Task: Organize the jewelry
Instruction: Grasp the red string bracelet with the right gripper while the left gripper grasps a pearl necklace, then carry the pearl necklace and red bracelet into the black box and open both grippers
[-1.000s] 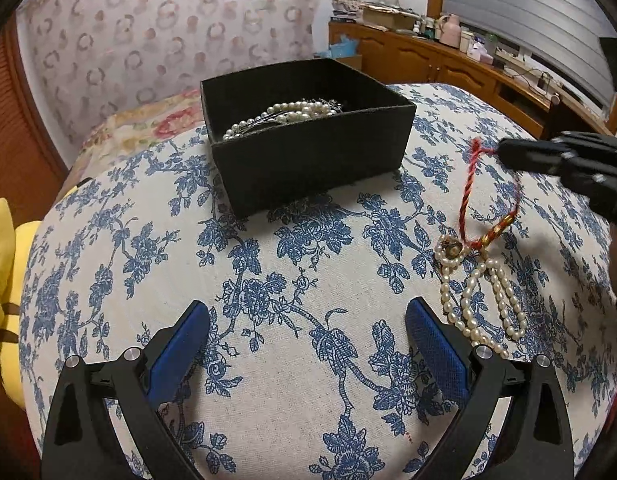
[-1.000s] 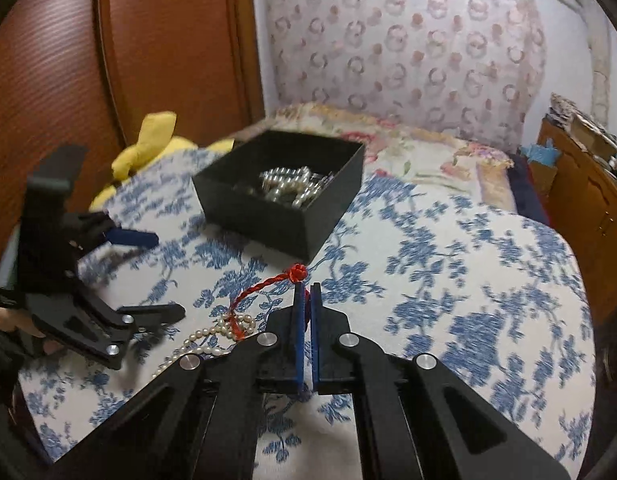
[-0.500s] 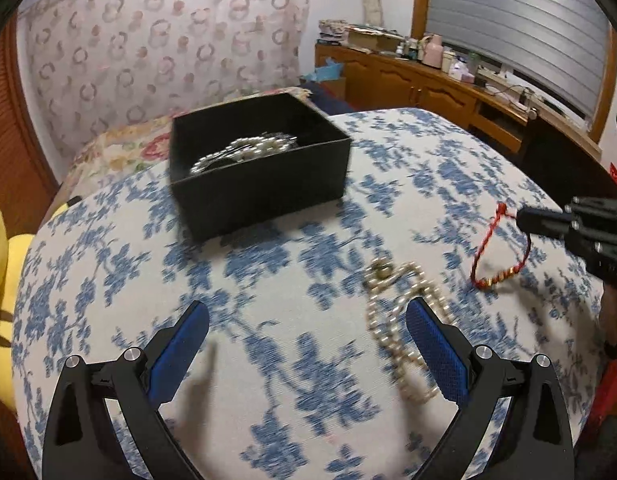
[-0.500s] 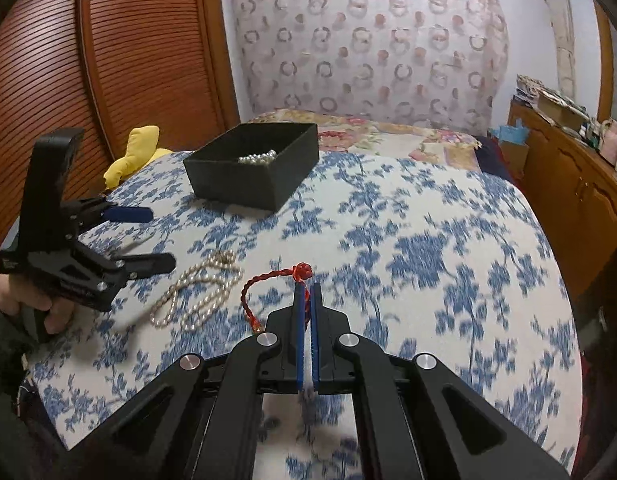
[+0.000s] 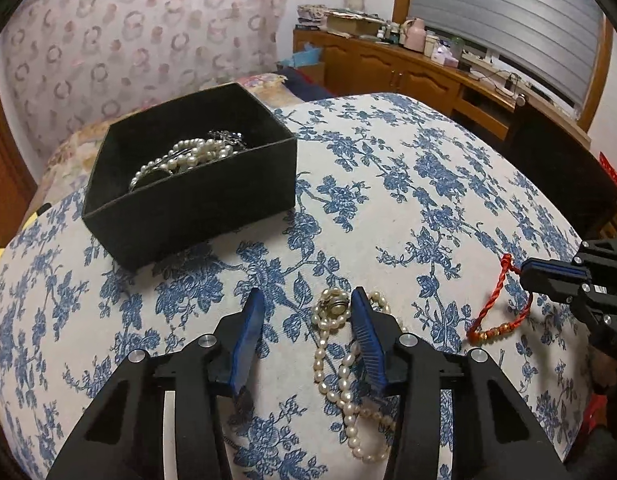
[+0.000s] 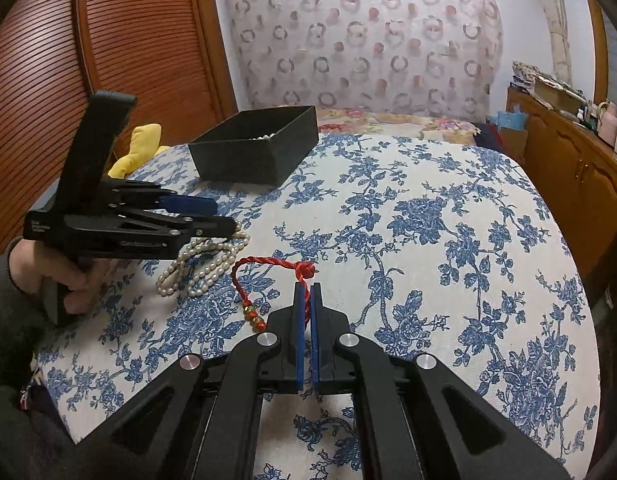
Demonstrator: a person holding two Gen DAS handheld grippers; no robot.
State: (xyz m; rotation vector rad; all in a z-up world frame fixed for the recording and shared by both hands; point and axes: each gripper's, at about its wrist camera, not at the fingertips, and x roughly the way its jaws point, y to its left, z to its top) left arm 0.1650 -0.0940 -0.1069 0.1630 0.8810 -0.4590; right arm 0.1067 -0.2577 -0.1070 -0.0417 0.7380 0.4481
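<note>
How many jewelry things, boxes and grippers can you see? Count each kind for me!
Pearl strands on the cloth: 1
Red cord bracelets: 1
Black boxes: 1
Grippers: 2, left and right
Total: 5; pearls inside the box are too tangled to count.

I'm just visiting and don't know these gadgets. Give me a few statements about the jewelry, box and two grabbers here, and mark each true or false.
1. The right gripper is shut on the red cord bracelet. True.
2. The black box is empty. False: pearl jewelry lies inside it.
3. The left gripper is open over the pearl necklace on the floral tablecloth. True.
4. The pearl necklace lies inside the black box. False: it lies on the tablecloth, in front of the box.
5. The red cord bracelet carries gold beads. True.
</note>
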